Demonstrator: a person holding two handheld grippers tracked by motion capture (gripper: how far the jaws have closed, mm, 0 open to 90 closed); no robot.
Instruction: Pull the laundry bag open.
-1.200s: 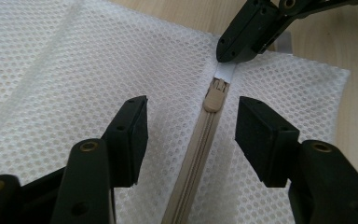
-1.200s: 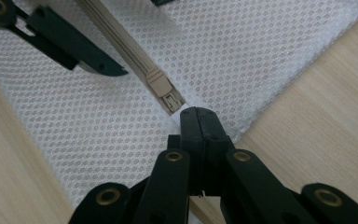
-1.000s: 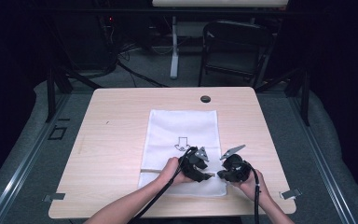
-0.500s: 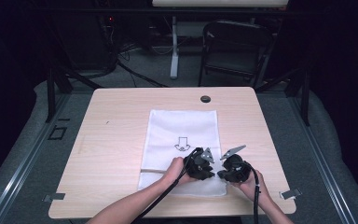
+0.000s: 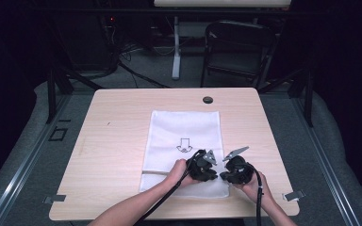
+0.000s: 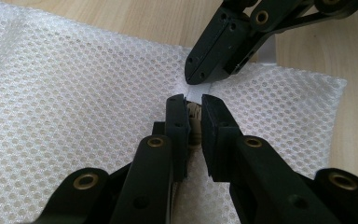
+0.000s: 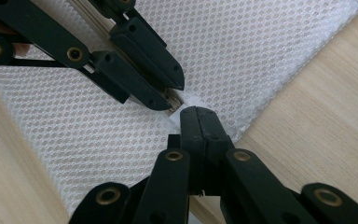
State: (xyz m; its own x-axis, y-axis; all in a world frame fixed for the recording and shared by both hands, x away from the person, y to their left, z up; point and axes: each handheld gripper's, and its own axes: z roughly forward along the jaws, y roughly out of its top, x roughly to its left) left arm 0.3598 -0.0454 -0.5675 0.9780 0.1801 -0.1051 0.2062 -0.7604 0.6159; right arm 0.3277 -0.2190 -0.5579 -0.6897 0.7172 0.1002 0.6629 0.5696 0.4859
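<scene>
Mesh bag: a white rectangular honeycomb-mesh bag [image 5: 184,150] lies flat on the middle of the counter, its long side running away from the person; a black arrow outline [image 5: 185,145] is printed near its centre.
Zipper pull: a small beige zipper pull [image 6: 195,114] sits at the bag's near edge, beside a strip of white fabric tab [image 6: 193,94].
Left gripper: the black left gripper [image 6: 189,122] has its jaws close around the beige pull, a narrow gap between them with the pull inside it; in the right gripper view the same jaws [image 7: 161,95] press on the beige zipper strip.
Right gripper: the black right gripper [image 7: 199,121] has its jaws pressed together on the white tab at the bag's edge, tip to tip with the left gripper; in the left gripper view it [image 6: 200,77] comes down from above onto the tab.
Hands: the left hand [image 5: 178,170] and right hand [image 5: 252,189] hold the grippers side by side over the bag's near right corner.
Counter: a light wooden counter [image 5: 113,141] carries the bag; a small dark round grommet [image 5: 208,100] sits near its far edge.
Surroundings: a dark folding chair [image 5: 238,52] stands behind on grey floor.
</scene>
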